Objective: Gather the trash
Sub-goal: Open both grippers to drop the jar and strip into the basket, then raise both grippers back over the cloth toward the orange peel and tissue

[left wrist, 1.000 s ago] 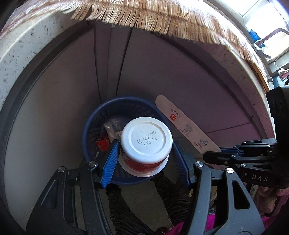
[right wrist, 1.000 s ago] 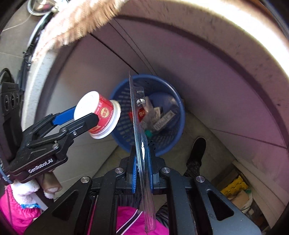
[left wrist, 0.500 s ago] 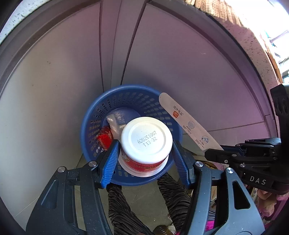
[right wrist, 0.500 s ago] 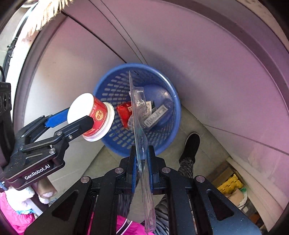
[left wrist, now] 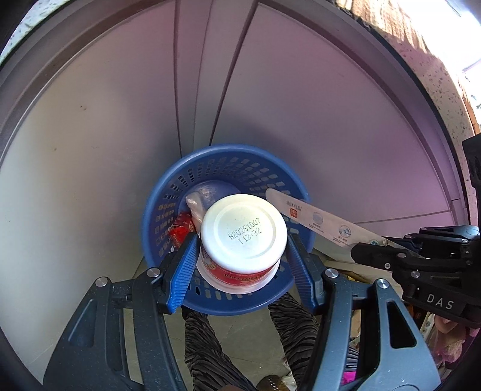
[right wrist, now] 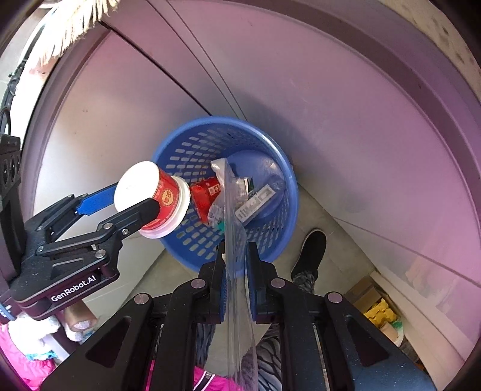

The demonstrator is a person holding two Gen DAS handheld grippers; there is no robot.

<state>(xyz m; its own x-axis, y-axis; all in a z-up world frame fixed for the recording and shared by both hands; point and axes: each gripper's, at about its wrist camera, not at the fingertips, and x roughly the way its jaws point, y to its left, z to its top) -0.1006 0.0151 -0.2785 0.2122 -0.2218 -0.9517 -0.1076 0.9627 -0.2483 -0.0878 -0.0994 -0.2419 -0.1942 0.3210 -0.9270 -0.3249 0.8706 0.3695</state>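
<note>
Below both pairs of tongs, on the grey floor, a blue perforated basket (left wrist: 210,162) stands against pale cabinet doors (left wrist: 90,150) that fill the background. Its slotted wall and rim show on all sides in the right wrist view (right wrist: 192,144). A dark counter edge (left wrist: 421,75) curves over the doors, and a pale fringe (right wrist: 72,21) hangs at the upper left of the right wrist view.

The person's striped trouser legs (left wrist: 207,340) show beneath the left tongs, and a black shoe (right wrist: 311,249) rests on the floor just right of the basket.

The left tongs (left wrist: 240,255) are clenched on a red-and-white cup (left wrist: 243,231), held bottom-up toward the camera, a stamped code on its white base, the blue pads pressing both sides. The cup hangs above the near part of the basket's opening. From the right wrist it is seen (right wrist: 153,198) over the basket's left rim.

The right tongs (right wrist: 236,282) are pinched nearly closed on a flat clear plastic package (right wrist: 233,228), held edge-on and reaching forward over the basket. In the left wrist view its printed card face (left wrist: 318,219) slants across the basket's right rim.

Inside the basket lie smaller scraps: a red wrapper (right wrist: 204,195), a crumpled clear wrapper (left wrist: 195,204), and a white printed strip (right wrist: 255,204) near the bottom.
</note>
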